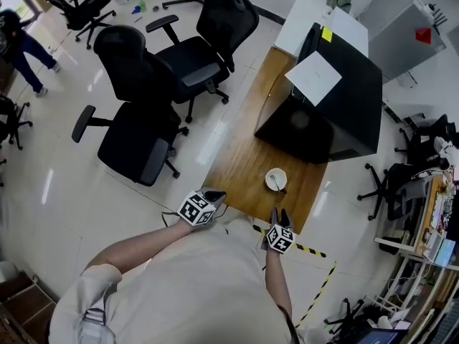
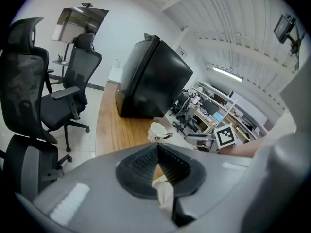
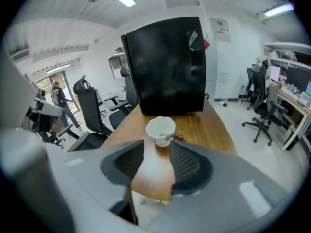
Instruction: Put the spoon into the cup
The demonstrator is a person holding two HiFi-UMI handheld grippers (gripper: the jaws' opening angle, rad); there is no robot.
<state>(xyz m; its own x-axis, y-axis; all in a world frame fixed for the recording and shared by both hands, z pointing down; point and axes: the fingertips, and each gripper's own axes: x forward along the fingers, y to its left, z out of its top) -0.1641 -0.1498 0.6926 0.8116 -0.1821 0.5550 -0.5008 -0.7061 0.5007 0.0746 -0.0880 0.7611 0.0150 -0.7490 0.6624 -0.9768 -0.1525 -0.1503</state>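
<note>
Here, the cup (image 1: pixel 276 180) (spoon (image 1: pixel 275 183) inside) sits near the table (image 1: pixel 240 160) edge.

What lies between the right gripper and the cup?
Only bare wooden table between right gripper and cup, shown in the right gripper view.

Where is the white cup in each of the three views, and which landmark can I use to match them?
Head view: the cup stands right of centre, lower half, on the wooden table.
Left gripper view: near the centre, slightly below the middle.
Right gripper view: near the centre, slightly below the middle.
Shared landmark: the black box behind the cup.
</note>
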